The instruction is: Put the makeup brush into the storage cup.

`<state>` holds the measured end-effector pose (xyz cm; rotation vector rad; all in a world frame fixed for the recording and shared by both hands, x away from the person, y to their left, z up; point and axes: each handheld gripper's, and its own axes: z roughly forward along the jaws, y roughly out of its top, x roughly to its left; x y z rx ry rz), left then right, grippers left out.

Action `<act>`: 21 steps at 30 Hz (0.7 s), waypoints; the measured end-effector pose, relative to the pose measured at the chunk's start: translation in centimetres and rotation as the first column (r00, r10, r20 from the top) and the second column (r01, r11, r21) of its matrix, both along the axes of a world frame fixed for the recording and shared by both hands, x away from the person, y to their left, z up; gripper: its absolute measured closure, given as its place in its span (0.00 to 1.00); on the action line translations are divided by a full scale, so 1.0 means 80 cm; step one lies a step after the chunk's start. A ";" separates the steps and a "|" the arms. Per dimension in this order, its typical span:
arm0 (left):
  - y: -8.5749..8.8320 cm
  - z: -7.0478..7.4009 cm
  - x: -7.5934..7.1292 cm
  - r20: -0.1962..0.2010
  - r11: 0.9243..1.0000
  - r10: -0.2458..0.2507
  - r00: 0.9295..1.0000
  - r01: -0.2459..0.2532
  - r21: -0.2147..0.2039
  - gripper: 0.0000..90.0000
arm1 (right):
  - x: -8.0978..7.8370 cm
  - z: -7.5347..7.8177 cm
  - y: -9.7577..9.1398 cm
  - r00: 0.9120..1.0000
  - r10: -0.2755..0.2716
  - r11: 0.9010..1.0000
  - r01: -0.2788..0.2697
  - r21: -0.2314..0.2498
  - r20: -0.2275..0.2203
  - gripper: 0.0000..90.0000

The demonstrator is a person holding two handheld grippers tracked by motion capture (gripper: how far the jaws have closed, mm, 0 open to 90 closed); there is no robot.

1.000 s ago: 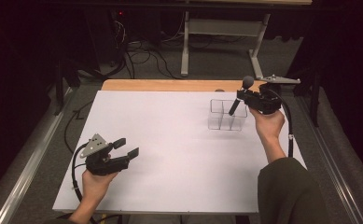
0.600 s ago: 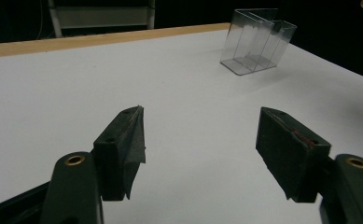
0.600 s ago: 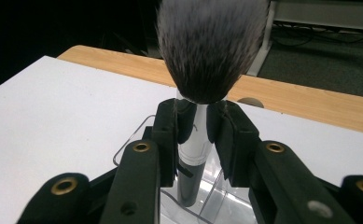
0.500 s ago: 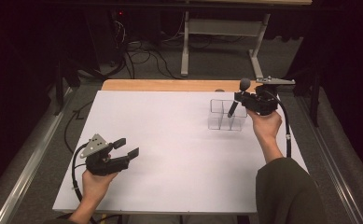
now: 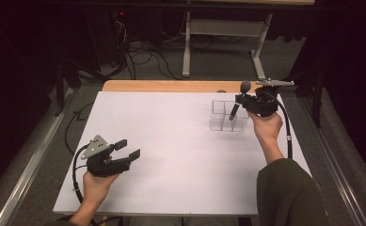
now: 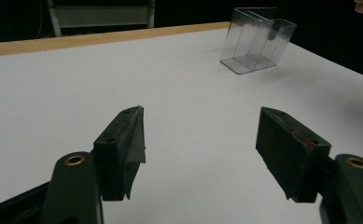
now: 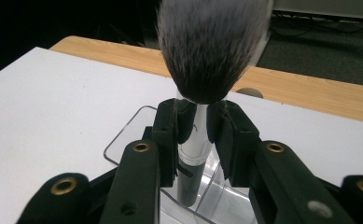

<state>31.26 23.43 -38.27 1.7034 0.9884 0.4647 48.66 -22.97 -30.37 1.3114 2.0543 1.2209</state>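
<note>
My right gripper [image 5: 242,101] is clamped on the makeup brush [image 7: 202,93], jaws pinching the silver ferrule just under the bristles. Brush stands upright, bristles up, its dark handle dipping into the clear acrylic organizer [image 5: 227,115], right-hand compartment as seen from above. My left gripper [image 5: 126,149] is well apart from the organizer, low over the white table [image 5: 171,141] at the near left, jaws spread wide with nothing between them.
</note>
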 end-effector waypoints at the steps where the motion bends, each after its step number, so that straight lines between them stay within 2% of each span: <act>1: 0.000 0.000 0.000 0.001 1.000 0.000 1.000 0.000 -0.001 0.36 | 0.001 -0.001 0.000 1.000 -0.004 1.000 0.004 -0.001 -0.007 0.81; 21: 0.000 0.000 0.000 -0.001 1.000 0.000 1.000 0.000 0.000 0.37 | 0.006 -0.013 0.001 0.999 -0.008 1.000 0.007 -0.028 -0.038 0.81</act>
